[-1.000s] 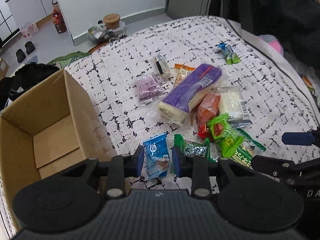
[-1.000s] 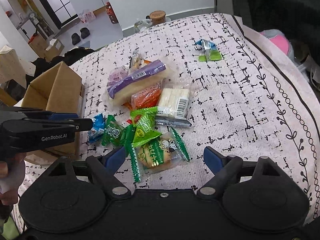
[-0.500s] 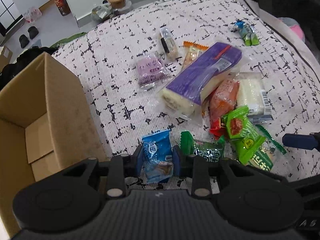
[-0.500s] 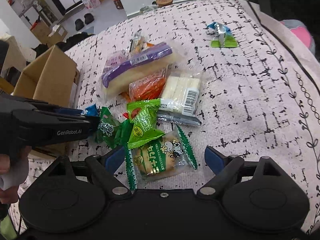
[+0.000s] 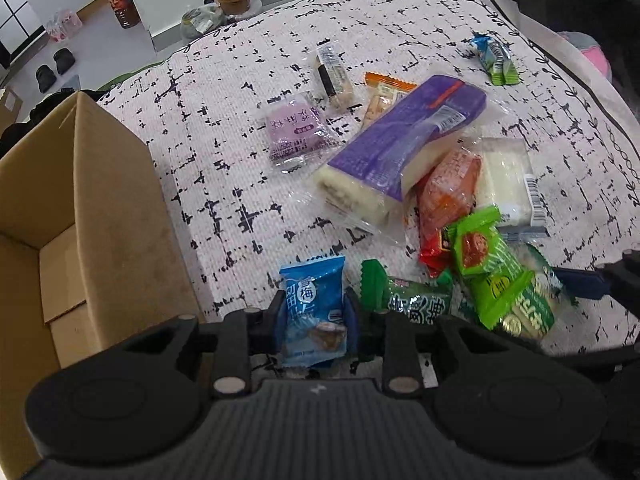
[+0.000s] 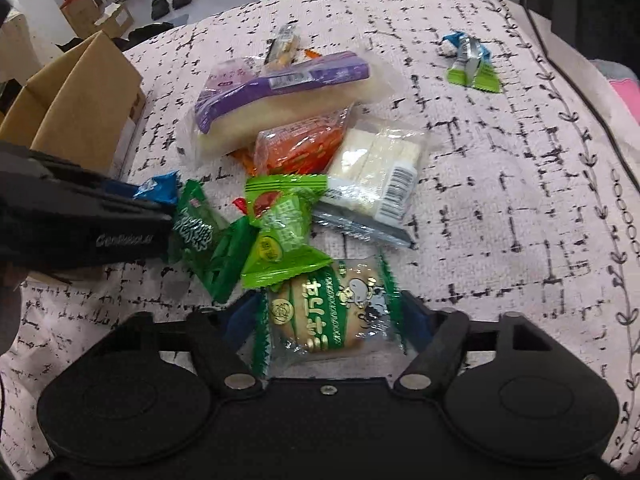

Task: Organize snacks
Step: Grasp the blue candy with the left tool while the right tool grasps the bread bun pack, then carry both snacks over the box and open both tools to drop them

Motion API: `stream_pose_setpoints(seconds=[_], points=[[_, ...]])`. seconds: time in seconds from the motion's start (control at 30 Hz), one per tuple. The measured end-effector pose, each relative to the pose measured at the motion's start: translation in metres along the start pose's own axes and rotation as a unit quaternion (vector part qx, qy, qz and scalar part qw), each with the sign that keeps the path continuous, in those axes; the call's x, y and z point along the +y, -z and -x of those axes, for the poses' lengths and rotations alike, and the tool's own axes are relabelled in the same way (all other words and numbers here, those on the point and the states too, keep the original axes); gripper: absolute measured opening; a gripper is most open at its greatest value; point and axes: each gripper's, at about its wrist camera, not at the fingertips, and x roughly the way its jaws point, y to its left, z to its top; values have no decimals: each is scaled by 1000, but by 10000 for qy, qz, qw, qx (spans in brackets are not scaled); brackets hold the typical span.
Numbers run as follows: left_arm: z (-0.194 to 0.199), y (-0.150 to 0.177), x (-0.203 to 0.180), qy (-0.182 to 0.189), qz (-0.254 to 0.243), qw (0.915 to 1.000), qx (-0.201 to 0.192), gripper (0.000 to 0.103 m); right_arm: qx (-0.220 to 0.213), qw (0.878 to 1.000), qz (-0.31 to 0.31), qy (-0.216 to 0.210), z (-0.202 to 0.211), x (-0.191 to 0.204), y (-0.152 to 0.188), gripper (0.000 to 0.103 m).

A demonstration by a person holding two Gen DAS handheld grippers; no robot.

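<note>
Your left claw [image 5: 314, 316] clamps blue snack packet [image 5: 314, 312]; your right claw [image 6: 326, 316] closing around green-edged cookie packet [image 6: 332, 312].

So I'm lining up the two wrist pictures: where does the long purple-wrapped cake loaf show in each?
Left wrist: long purple-wrapped cake loaf, right of centre, running diagonally.
Right wrist: same loaf, upper centre-left, lying nearly level.
Shared landmark: open brown cardboard box, at the left edge in both.
</note>
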Motion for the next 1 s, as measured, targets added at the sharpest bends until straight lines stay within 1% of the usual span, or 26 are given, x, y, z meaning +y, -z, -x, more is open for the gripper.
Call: stream_pose_setpoints(seconds=[0.13, 0.33, 0.5, 0.67, 0.83, 1.0], points=[[7, 5, 0, 76, 42, 9999, -96, 28, 6, 9998, -177, 45, 5, -5, -1, 56], [22, 11, 1, 188, 68, 9993, -317, 28, -94, 9991, -391, 169, 21, -9, 1, 55], [44, 11, 7, 261, 122, 9976, -624, 28, -364, 9976, -524, 255, 38, -7, -1, 54], [69, 10, 13, 238, 115, 9948, -982, 28, -713, 9952, -551, 370, 58, 1, -7, 54], [89, 14, 26, 272, 277, 9918, -1219, 28, -1025, 9928, -522, 345, 74, 15, -12, 54], [103, 23, 43, 279, 461, 9891, -1373, 28, -1226, 9909, -442, 325, 83, 32, -15, 54]])
